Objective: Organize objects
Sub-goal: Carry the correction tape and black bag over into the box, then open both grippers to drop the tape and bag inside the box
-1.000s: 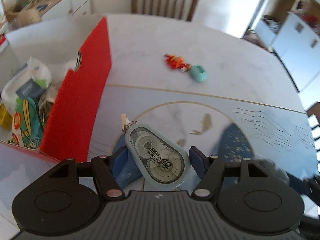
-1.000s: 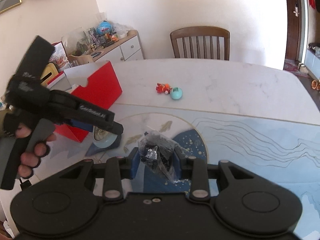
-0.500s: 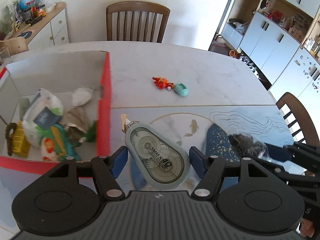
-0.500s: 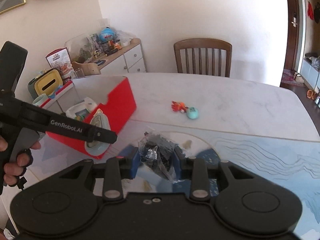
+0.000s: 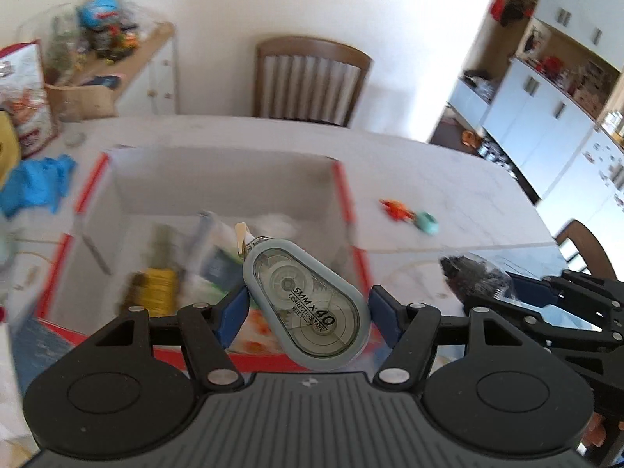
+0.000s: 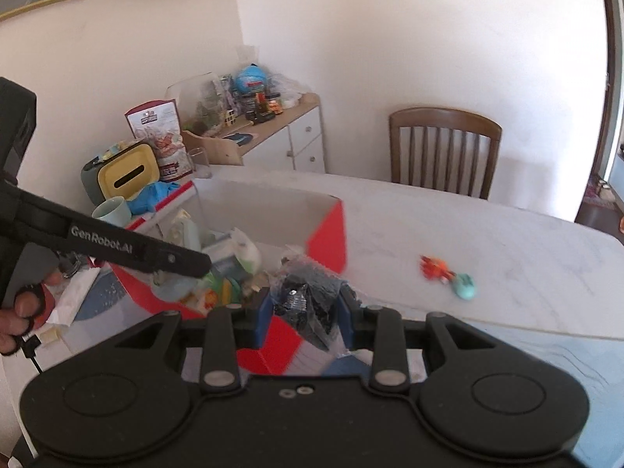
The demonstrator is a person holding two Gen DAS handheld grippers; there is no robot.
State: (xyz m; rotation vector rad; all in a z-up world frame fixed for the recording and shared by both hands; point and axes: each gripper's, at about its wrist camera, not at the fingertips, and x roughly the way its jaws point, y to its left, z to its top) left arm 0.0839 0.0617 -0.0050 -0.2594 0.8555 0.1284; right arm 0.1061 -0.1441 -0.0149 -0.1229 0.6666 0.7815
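Grey-blue oval correction-tape dispenser (image 5: 308, 304) clamped in left gripper (image 5: 308, 312) over red-sided cardboard box (image 5: 343, 199); right gripper (image 6: 306, 308) clamps crinkled clear bag of black parts (image 6: 308, 296); orange toy (image 6: 435, 267) at 2 o'clock.

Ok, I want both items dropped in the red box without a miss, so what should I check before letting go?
1. Left gripper clamped on the correction tape: ok.
2. Right gripper clamped on the black plastic-wrapped bundle: ok.
3. Tape over the open red box: ok, box contents show beneath it.
4. Bundle over the box: cannot tell; it looks near the box's corner.
5. Room in the box: ok, bare floor shows at the far wall.
6. Grippers apart from each other: ok.
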